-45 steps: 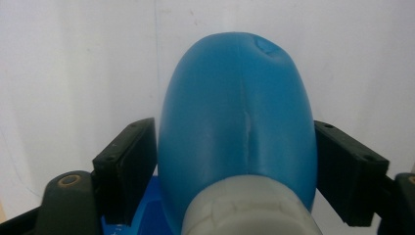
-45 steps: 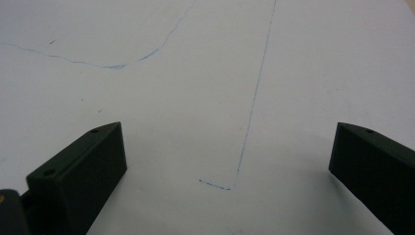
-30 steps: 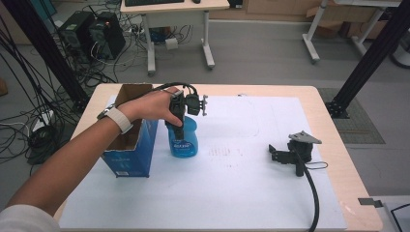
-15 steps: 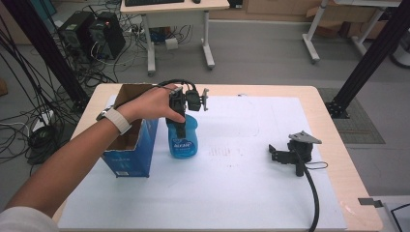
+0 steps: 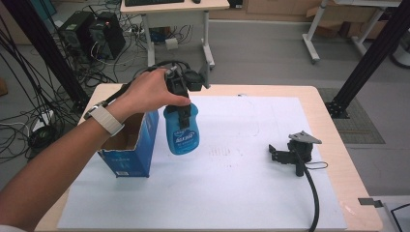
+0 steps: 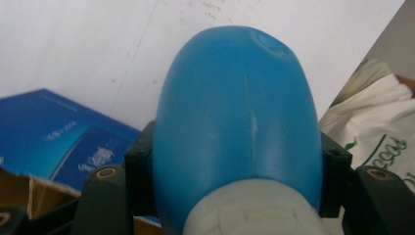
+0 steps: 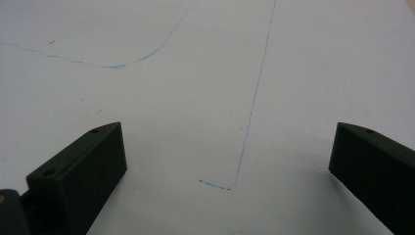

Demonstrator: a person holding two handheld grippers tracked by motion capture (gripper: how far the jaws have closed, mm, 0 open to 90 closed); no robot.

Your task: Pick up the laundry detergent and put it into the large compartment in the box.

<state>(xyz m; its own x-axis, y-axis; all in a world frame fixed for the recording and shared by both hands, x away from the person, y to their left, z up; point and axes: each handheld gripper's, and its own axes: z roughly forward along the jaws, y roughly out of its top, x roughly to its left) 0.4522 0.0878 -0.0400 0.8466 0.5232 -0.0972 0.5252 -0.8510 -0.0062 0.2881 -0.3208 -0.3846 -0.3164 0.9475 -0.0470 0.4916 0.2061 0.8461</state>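
Observation:
A blue plastic bottle with a white neck hangs upright just right of an open blue cardboard box. My left gripper, held in a person's hand with a wristband, is shut on the bottle's neck from above. In the left gripper view the bottle's body bulges out between the two jaws of the left gripper, with the box below at left. My right gripper lies on the sheet at the right, unheld and open. The right gripper has bare paper between its jaws.
A white paper sheet with faint blue pen lines covers most of the wooden table. The right gripper's cable trails toward the front edge. A white bag with green print lies beyond the table edge.
The hand and left gripper have risen a little, lifting the blue bottle slightly beside the box. The right gripper has not moved.

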